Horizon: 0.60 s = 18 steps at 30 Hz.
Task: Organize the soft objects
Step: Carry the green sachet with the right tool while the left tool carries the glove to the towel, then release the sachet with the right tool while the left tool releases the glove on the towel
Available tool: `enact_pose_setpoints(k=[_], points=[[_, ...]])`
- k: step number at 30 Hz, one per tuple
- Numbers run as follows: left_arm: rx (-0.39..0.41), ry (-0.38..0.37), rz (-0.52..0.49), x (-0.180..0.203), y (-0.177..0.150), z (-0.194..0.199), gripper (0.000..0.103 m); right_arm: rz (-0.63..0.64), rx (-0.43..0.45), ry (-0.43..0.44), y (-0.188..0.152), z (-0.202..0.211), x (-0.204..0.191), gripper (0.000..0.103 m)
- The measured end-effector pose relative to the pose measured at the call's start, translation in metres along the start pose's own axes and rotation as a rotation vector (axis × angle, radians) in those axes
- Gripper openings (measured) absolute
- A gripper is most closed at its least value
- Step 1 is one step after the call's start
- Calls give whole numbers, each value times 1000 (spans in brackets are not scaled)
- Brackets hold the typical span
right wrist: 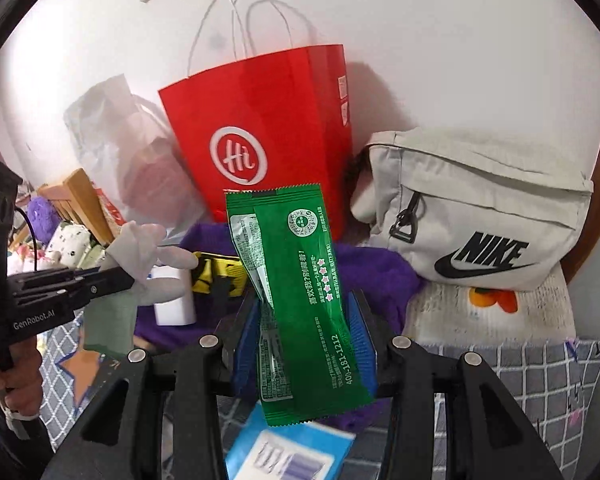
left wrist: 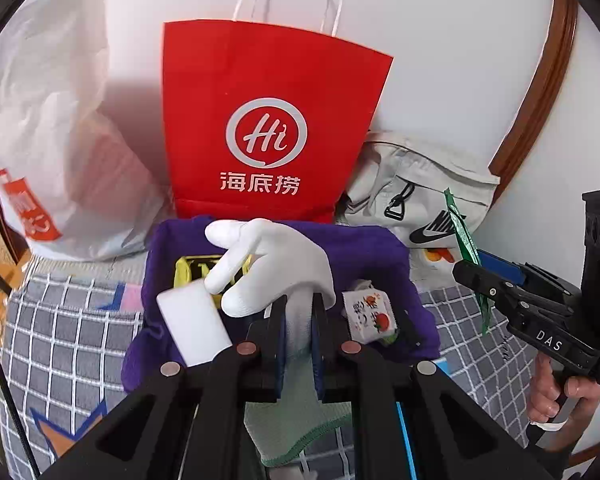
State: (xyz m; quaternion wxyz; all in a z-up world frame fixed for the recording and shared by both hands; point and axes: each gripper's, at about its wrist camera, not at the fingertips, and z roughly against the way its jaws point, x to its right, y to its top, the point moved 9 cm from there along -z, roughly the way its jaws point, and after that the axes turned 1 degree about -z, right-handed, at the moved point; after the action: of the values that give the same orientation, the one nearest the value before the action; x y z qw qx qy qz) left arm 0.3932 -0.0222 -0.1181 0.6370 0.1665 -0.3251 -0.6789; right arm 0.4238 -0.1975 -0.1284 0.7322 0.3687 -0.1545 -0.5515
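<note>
Bright even light, fisheye-warped edges

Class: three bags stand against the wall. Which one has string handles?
The red paper bag, in the middle; the white plastic bag and beige Nike bag show none.

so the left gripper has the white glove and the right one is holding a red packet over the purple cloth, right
Not quite: the packet in the right gripper is green, not red, as the right wrist view shows. The red thing is the paper bag behind it. The rest stands: the left gripper is shut on the white glove above the purple cloth.
</note>
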Motion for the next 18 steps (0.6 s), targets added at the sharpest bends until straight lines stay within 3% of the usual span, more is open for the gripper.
enact_pose_setpoints(k=[18], points=[[-171, 20, 0, -19, -18, -93, 11, -31, -209, -15, -36, -101, 28, 43]])
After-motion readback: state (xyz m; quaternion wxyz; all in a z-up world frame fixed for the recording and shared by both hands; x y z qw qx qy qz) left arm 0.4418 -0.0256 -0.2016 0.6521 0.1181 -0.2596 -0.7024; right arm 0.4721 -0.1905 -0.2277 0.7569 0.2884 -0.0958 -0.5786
